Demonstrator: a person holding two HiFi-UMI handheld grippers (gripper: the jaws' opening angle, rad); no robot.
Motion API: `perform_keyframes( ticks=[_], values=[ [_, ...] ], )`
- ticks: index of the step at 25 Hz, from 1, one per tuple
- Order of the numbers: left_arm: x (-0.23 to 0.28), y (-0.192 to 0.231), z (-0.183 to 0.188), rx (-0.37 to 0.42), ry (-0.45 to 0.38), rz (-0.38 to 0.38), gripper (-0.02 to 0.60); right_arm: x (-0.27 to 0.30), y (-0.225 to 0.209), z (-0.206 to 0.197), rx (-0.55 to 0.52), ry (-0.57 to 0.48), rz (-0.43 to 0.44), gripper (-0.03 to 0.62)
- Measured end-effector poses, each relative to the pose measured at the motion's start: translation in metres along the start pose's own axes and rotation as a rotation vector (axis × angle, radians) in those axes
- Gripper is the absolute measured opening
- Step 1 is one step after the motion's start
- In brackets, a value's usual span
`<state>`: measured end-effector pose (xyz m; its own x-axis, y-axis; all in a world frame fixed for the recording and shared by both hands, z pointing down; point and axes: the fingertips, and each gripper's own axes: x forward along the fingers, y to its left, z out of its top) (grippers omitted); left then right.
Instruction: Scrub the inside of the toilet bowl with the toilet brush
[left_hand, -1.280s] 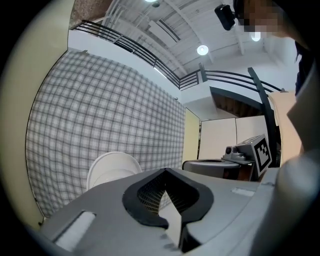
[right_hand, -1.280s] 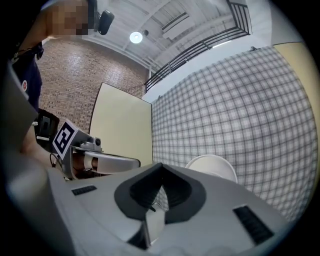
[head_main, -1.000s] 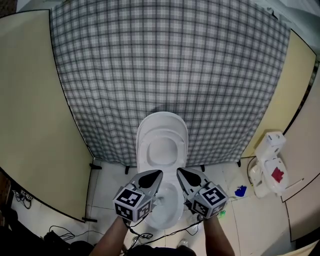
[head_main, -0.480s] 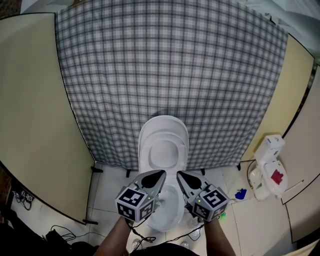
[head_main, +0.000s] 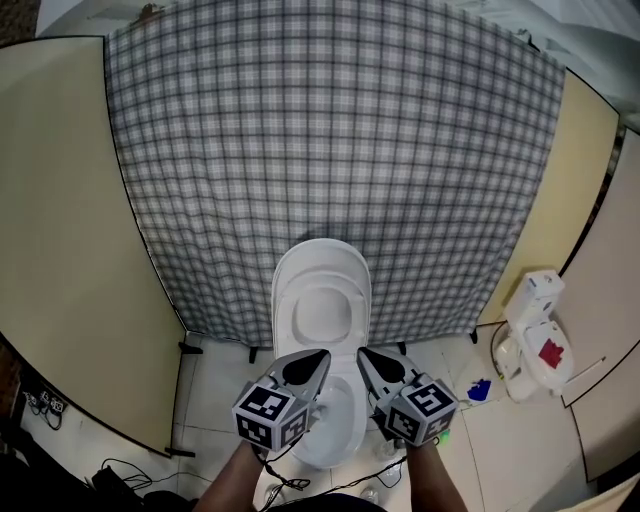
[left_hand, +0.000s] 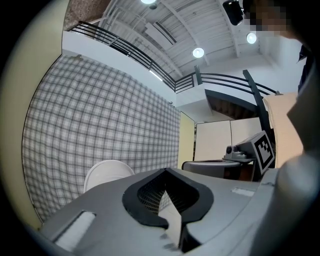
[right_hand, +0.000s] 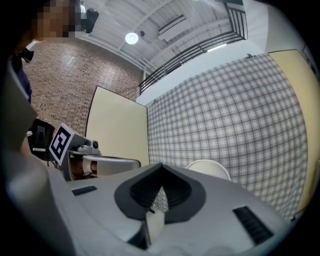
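Note:
A white toilet (head_main: 322, 300) stands against the checked curtain with its lid up, and its bowl (head_main: 335, 425) is open below. Both grippers hang side by side over the bowl's front. The left gripper (head_main: 318, 356) is shut with nothing in it, and so is the right gripper (head_main: 363, 353). In the left gripper view the jaws (left_hand: 163, 189) meet, with the raised lid (left_hand: 102, 173) beyond them and the right gripper (left_hand: 250, 150) alongside. In the right gripper view the pads (right_hand: 159, 190) touch, with the lid (right_hand: 211, 168) behind. No brush shows clearly in either grip.
A checked curtain (head_main: 330, 140) hangs behind the toilet, between cream panels (head_main: 70, 230). On the tiled floor to the right are a white object with a red patch (head_main: 536, 335) and a small blue thing (head_main: 481, 388). Cables (head_main: 120, 470) lie at the lower left.
Both grippers stay shut over the bowl. They and the toilet sit slightly lower in the picture, as the head view has shifted a little.

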<state>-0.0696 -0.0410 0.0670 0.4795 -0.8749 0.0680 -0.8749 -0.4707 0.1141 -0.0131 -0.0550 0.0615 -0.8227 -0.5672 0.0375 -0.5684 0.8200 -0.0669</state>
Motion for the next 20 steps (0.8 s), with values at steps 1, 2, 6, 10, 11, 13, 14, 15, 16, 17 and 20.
perform_keyframes(
  ticks=[1, 2, 6, 10, 11, 13, 14, 15, 16, 17, 20],
  values=[
    [0.0007, -0.0006, 0.0001, 0.001, -0.001, 0.002, 0.01, -0.0001, 0.0004, 0.0001, 0.0, 0.001, 0.002, 0.003],
    [0.0012, -0.0011, 0.0005, 0.0, -0.002, 0.003, 0.011, -0.0001, 0.0009, 0.0007, -0.001, 0.002, 0.005, 0.003],
    [0.0021, -0.0008, 0.0028, -0.005, -0.007, 0.009, 0.011, 0.0007, 0.0022, 0.0044, -0.006, -0.004, 0.012, 0.003],
    [0.0021, -0.0003, 0.0041, -0.009, -0.01, 0.011, 0.011, 0.0016, 0.0035, 0.0034, -0.009, 0.001, 0.018, 0.003],
    [0.0021, -0.0004, 0.0037, -0.009, -0.01, 0.011, 0.011, 0.0014, 0.0038, 0.0025, -0.01, 0.003, 0.02, 0.003],
    [0.0022, -0.0013, 0.0032, -0.006, -0.011, 0.007, 0.01, 0.0005, 0.0036, 0.0016, -0.01, 0.003, 0.017, 0.003],
    [0.0021, -0.0019, 0.0032, -0.004, -0.011, 0.004, 0.011, 0.0, 0.0033, 0.0015, -0.009, 0.002, 0.014, 0.003],
    [0.0019, -0.0024, 0.0032, -0.004, -0.012, 0.001, 0.011, -0.0004, 0.0033, 0.0012, -0.007, 0.001, 0.012, 0.003],
    [0.0015, -0.0029, 0.0033, -0.004, -0.012, 0.0, 0.011, -0.0008, 0.0036, 0.0008, -0.006, 0.002, 0.011, 0.003],
    [0.0011, -0.0034, 0.0037, -0.005, -0.013, -0.001, 0.01, -0.0011, 0.0039, 0.0005, -0.004, 0.003, 0.011, 0.003],
    [-0.0003, -0.0055, 0.0043, -0.005, -0.012, -0.002, 0.011, -0.0024, 0.0051, 0.0003, -0.001, 0.007, 0.01, 0.003]
  ],
)
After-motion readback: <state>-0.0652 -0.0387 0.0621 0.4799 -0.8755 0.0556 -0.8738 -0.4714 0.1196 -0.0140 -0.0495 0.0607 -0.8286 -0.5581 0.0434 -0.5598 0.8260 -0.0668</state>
